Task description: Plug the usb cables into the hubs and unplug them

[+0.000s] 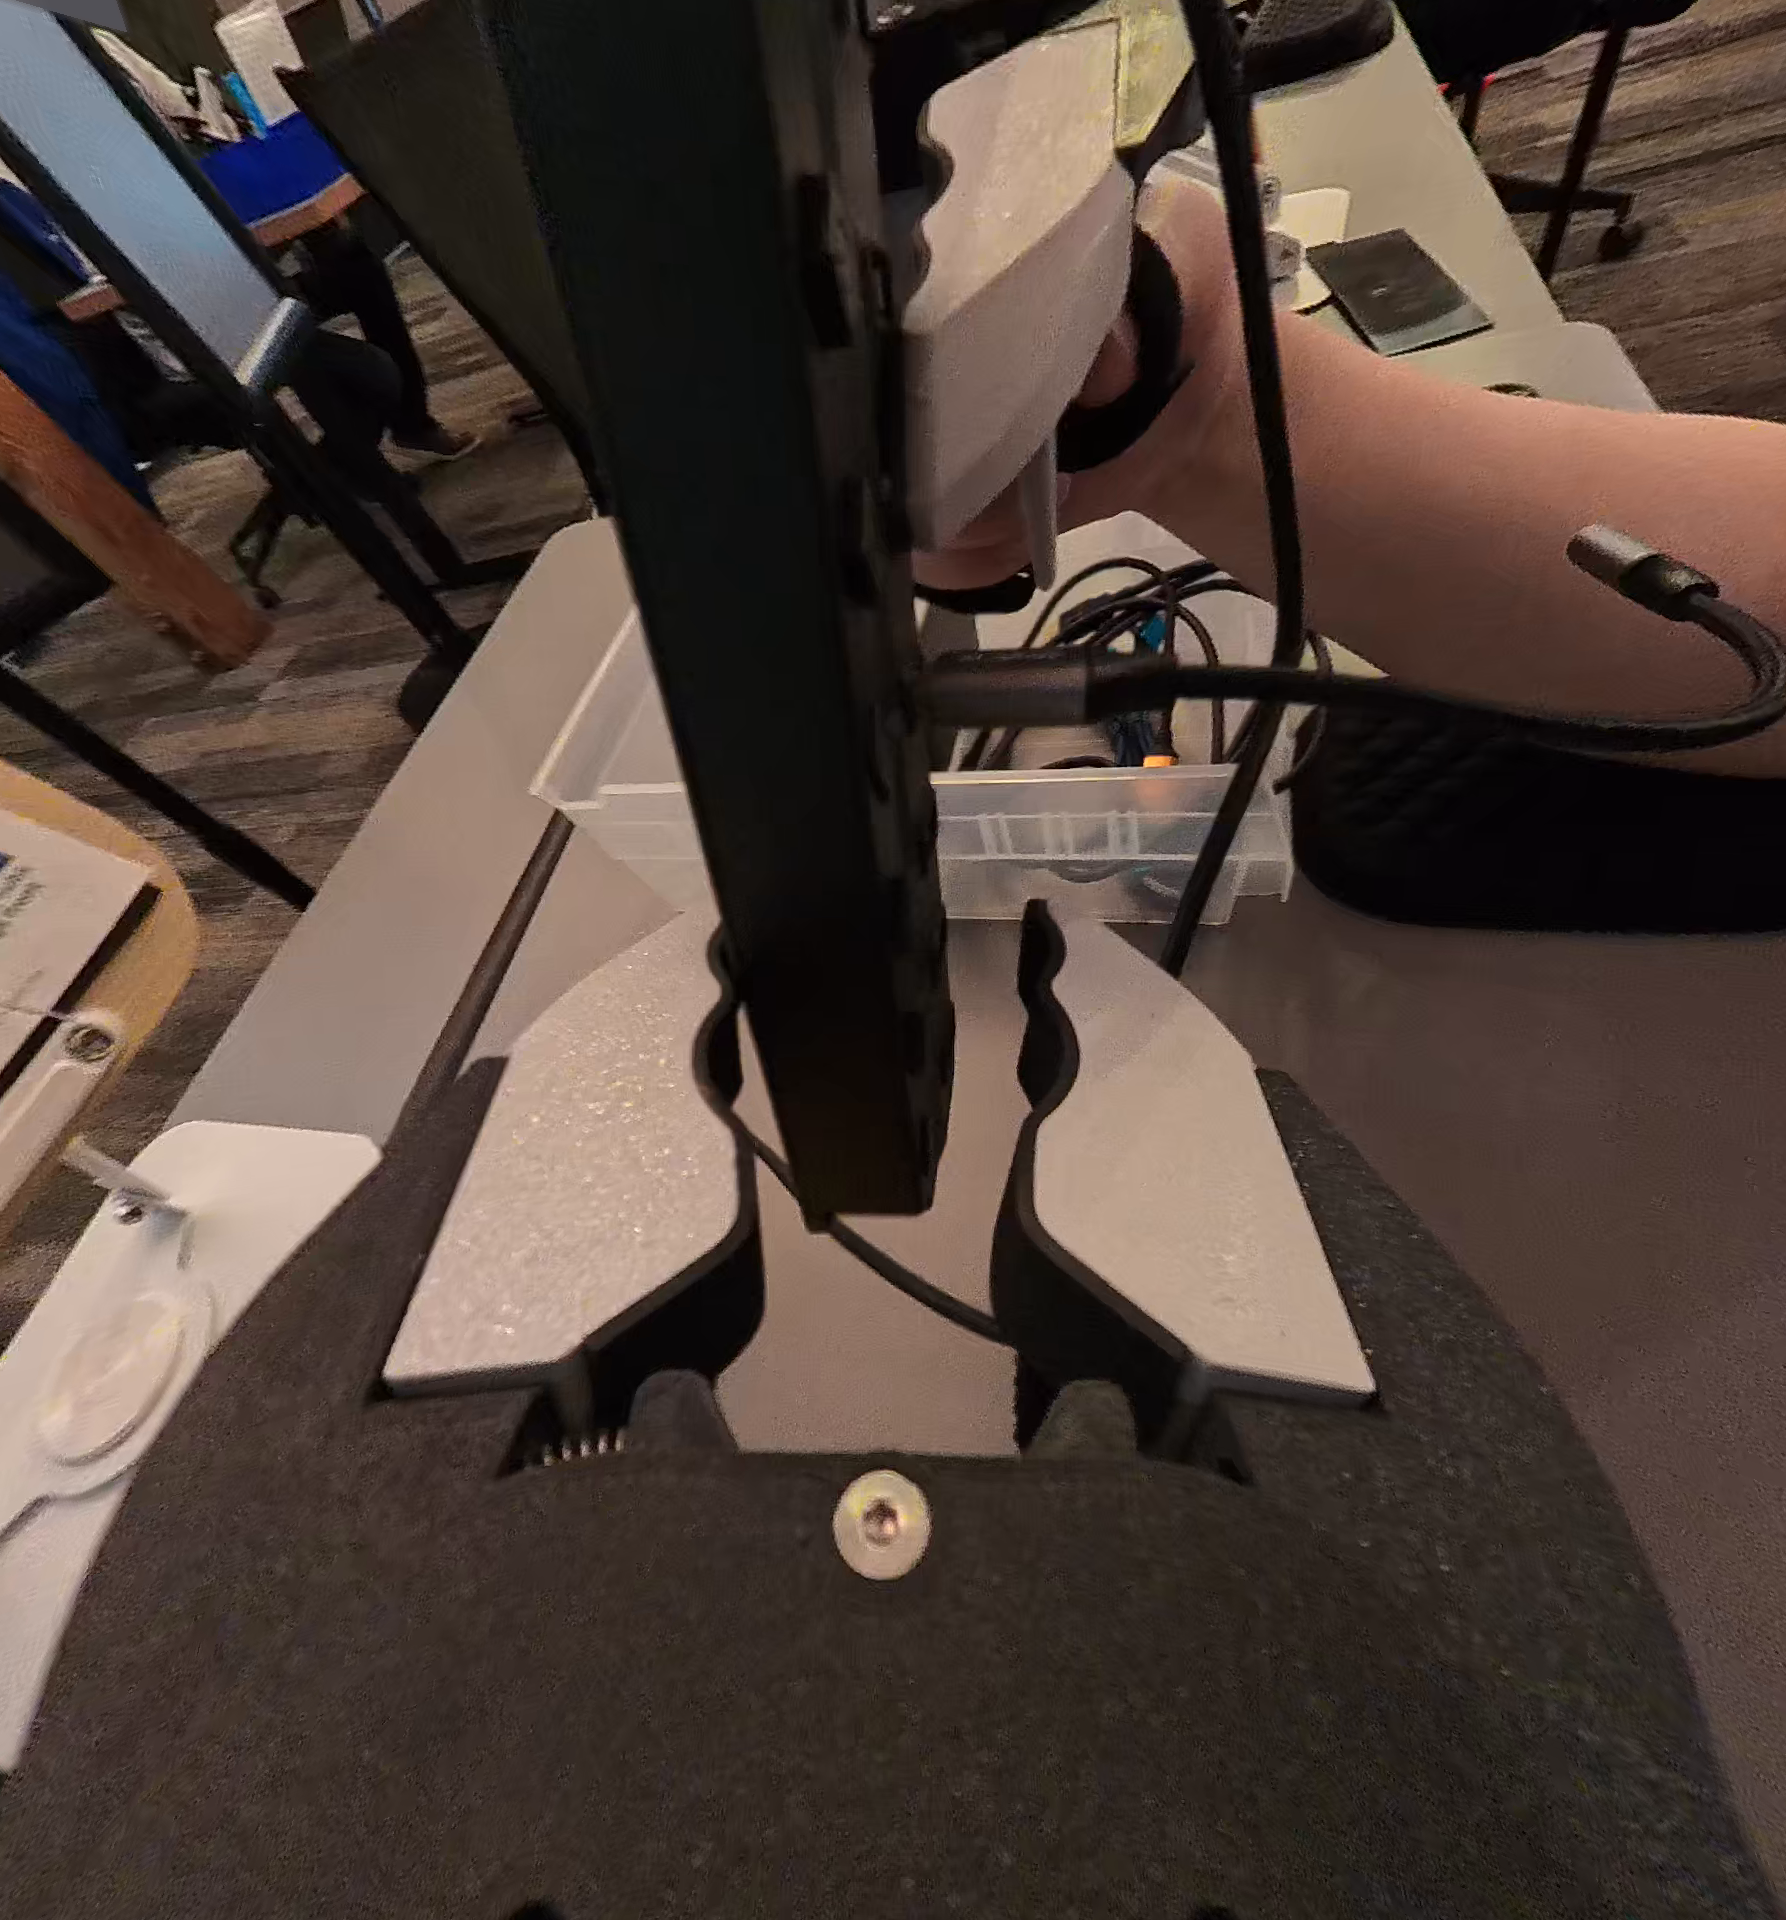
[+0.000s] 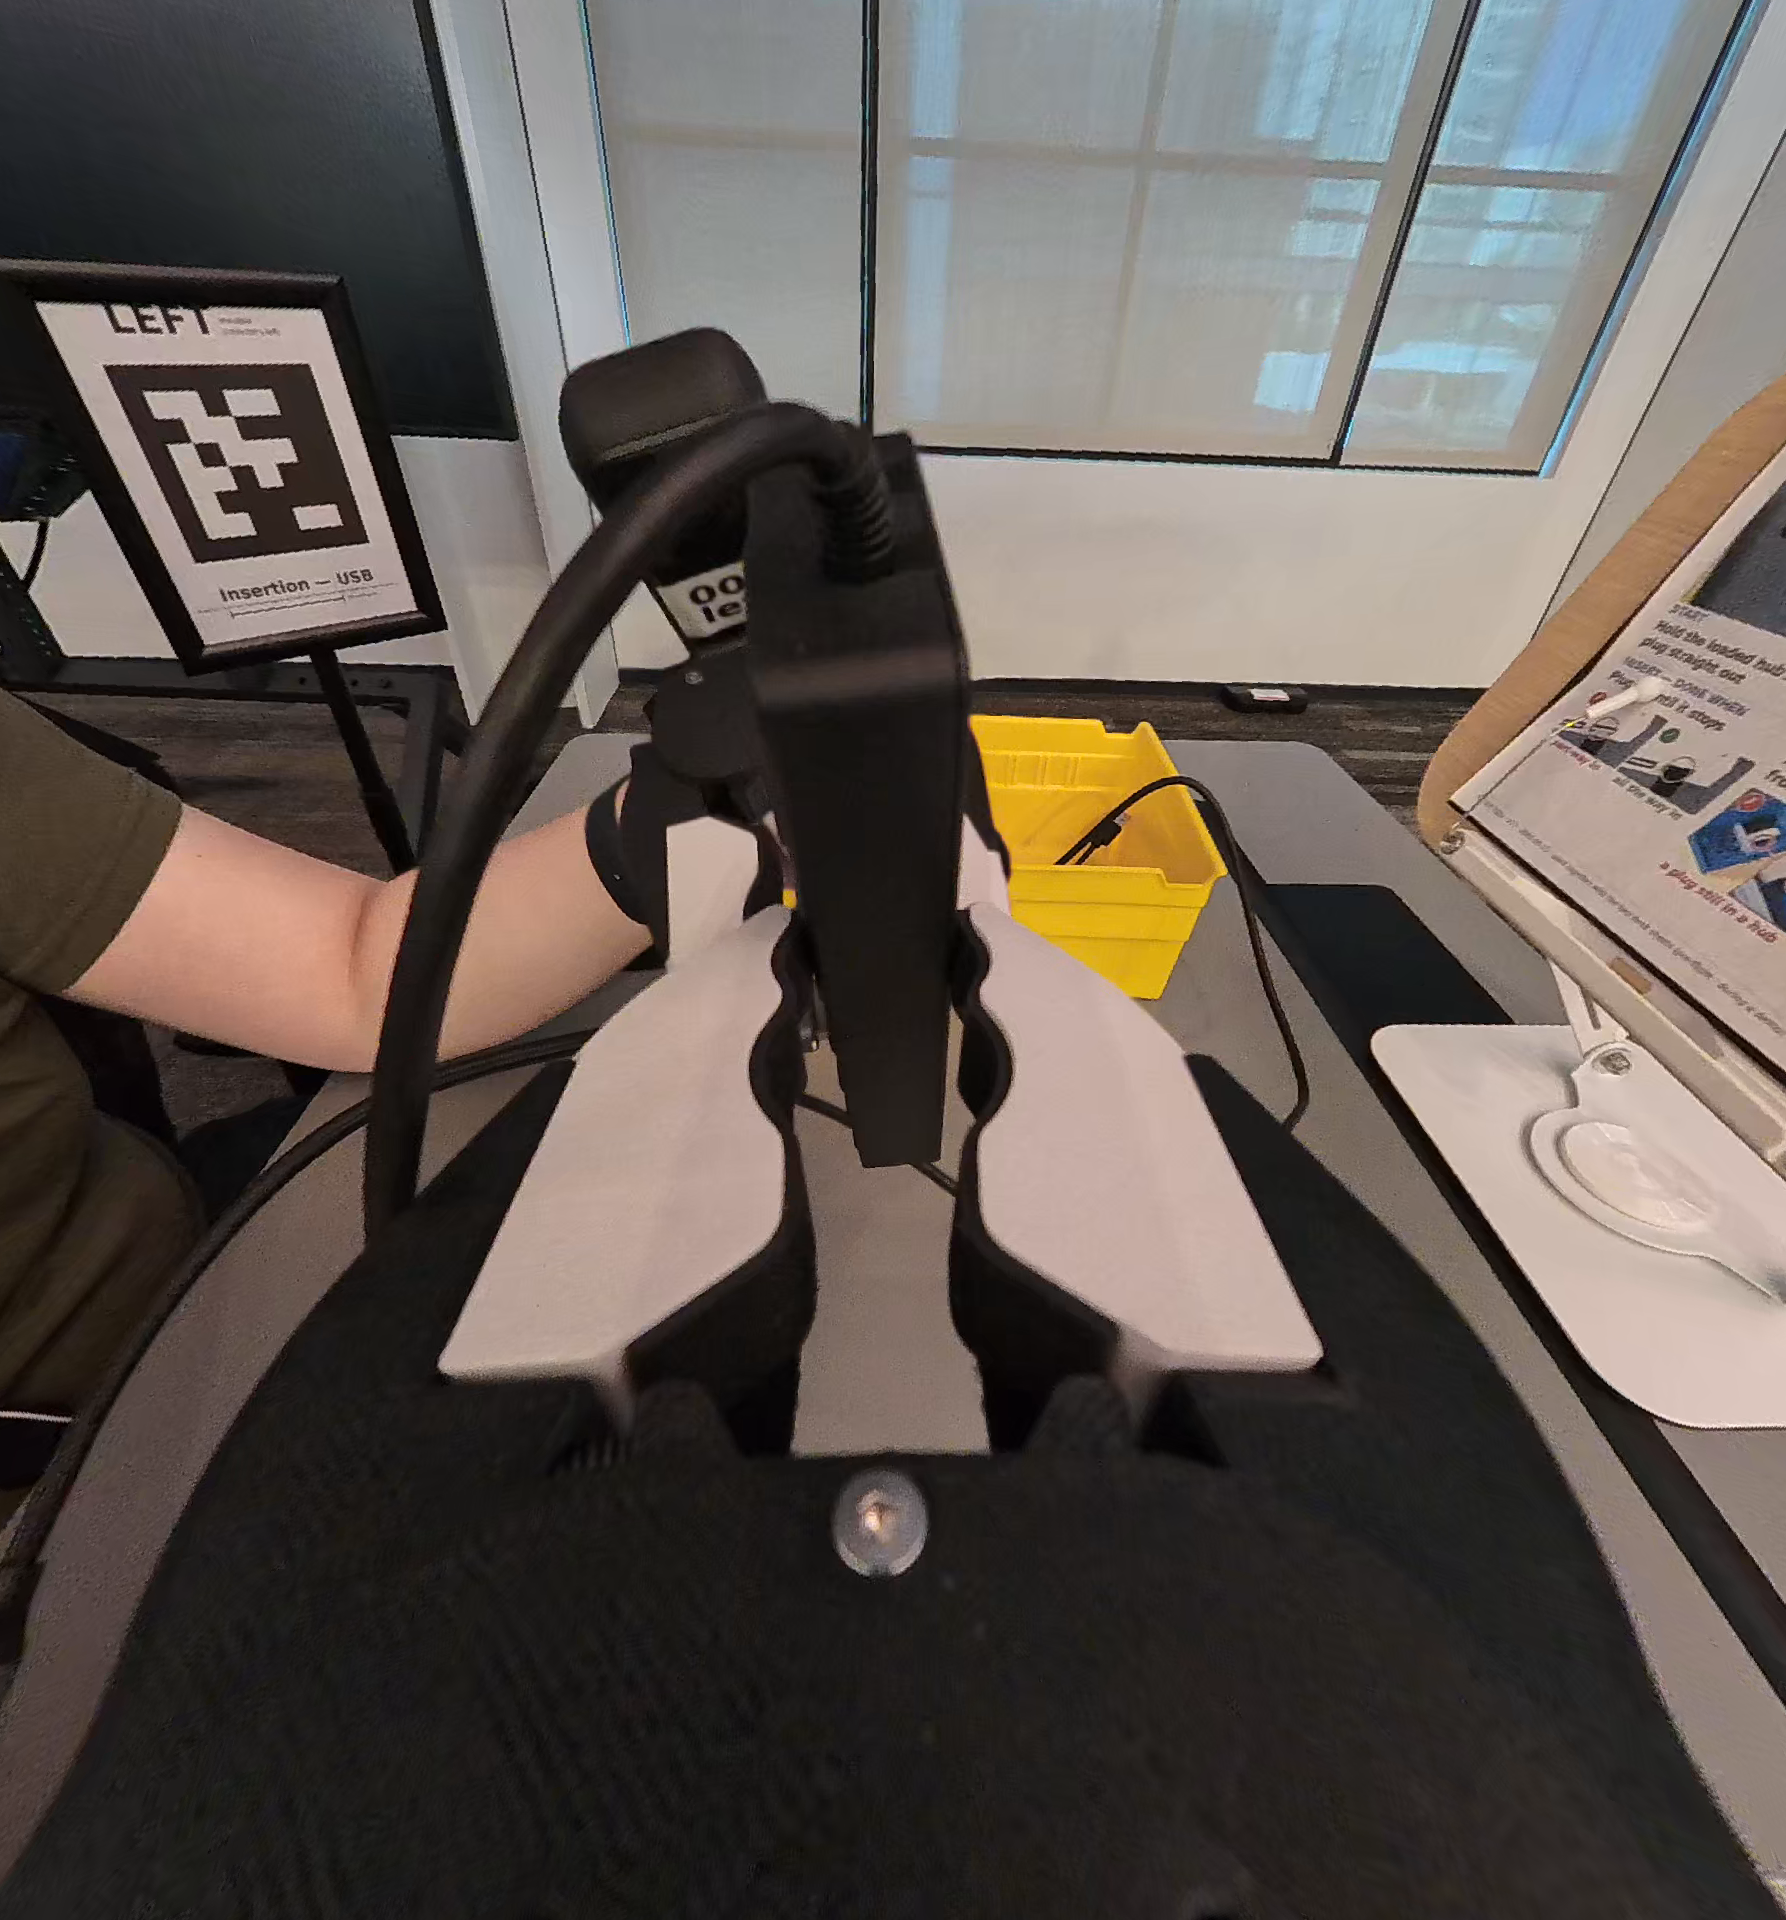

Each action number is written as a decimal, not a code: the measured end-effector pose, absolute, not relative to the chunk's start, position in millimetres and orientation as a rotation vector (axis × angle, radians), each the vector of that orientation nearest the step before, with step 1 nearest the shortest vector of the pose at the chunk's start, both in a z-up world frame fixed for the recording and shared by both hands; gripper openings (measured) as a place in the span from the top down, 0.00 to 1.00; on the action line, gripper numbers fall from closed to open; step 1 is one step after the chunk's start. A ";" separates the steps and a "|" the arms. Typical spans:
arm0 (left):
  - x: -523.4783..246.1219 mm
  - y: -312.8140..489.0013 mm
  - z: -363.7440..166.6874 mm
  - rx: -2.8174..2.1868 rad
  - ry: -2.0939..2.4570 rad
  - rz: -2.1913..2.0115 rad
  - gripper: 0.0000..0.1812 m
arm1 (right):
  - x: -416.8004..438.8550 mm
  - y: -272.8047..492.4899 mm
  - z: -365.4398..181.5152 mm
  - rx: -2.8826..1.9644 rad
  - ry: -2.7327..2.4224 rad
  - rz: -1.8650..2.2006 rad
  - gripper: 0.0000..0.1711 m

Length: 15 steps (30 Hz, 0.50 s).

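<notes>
Unplugging stage, apparently: black hub (image 1: 764,623) upright above the tabletop (image 1: 1491,1143), right gripper (image 2: 878,935) jaws closed on it, left gripper (image 1: 878,966) jaws apart around its lower end, 1 grey plug (image 1: 1014,691) seated sideways; next, a straight pull on that plug.
</notes>
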State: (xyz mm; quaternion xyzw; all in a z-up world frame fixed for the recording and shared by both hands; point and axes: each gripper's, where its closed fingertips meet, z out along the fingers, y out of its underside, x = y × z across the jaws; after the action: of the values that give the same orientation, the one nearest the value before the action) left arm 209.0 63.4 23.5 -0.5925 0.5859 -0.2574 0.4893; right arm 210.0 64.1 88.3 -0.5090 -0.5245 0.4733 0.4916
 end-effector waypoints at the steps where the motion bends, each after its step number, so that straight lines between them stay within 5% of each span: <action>1: 211.7 63.4 21.8 -1.443 1.424 -0.636 0.73 | 209.2 63.4 87.2 -1.238 -1.281 1.152 0.85; 13: 226.1 63.5 13.6 -1.424 1.415 -0.765 0.85 | 206.5 57.1 89.7 -1.201 -1.297 1.173 0.84; 15: 227.1 63.4 14.5 -1.418 1.402 -0.800 0.85 | 207.6 61.7 99.2 -1.180 -1.232 1.150 0.76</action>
State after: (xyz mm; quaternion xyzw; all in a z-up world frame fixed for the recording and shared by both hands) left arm 227.1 63.4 14.5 -0.5804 0.5738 -0.3273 0.4762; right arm 207.6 61.7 99.2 -0.4914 -0.5129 0.4790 0.5157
